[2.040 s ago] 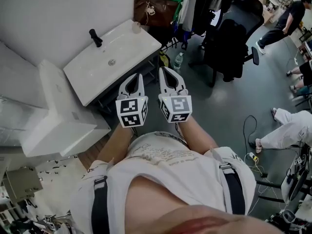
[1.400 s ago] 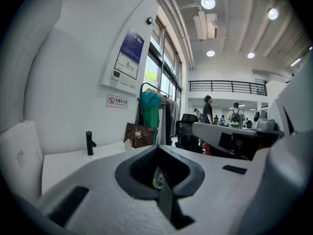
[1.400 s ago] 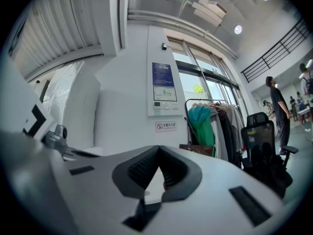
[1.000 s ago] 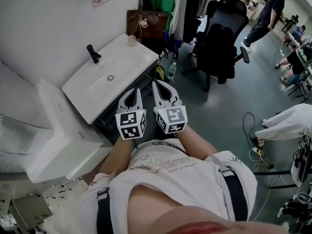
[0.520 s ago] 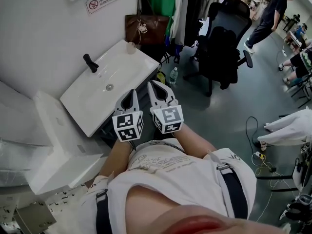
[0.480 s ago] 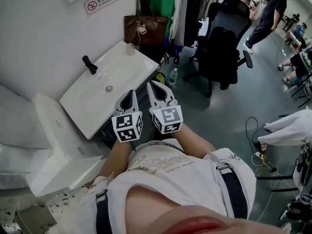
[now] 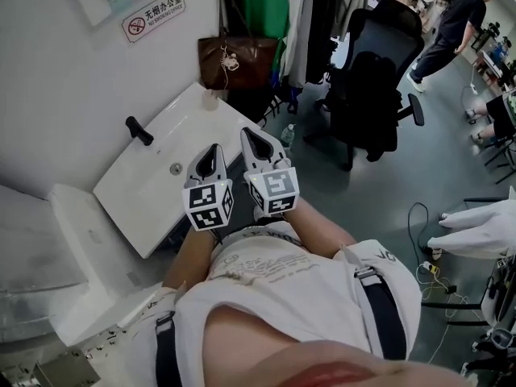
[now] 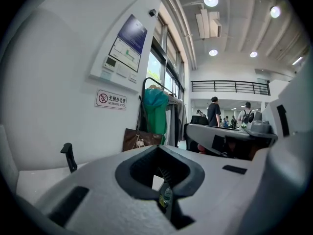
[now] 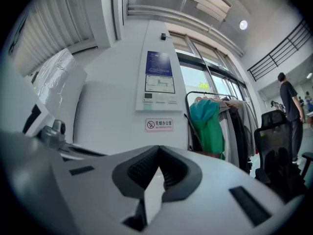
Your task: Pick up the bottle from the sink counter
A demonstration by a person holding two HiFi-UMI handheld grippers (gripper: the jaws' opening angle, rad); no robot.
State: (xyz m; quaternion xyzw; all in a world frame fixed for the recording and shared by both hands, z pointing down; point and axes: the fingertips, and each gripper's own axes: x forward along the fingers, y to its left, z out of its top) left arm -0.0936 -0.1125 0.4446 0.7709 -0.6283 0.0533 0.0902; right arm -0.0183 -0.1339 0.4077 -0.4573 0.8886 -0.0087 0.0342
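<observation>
Left gripper [image 7: 212,150] and right gripper [image 7: 251,134], jaws pressed together, had neared the edge of the white rectangular sink counter [image 7: 141,204]; its far corner seemingly held a small clear bottle [image 7: 211,97]

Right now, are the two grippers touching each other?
Apart. The head view shows a dark gap between the left gripper and the right gripper along their whole length.

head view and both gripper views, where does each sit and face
Head view: on the person's head, steeply down at the sink; torso, left gripper and right gripper show.
Left gripper view: on that gripper, facing the wall; its shut jaws show.
Right gripper view: likewise, same wall; its shut jaws show.
Shared: the no-smoking sign, in all three.
</observation>
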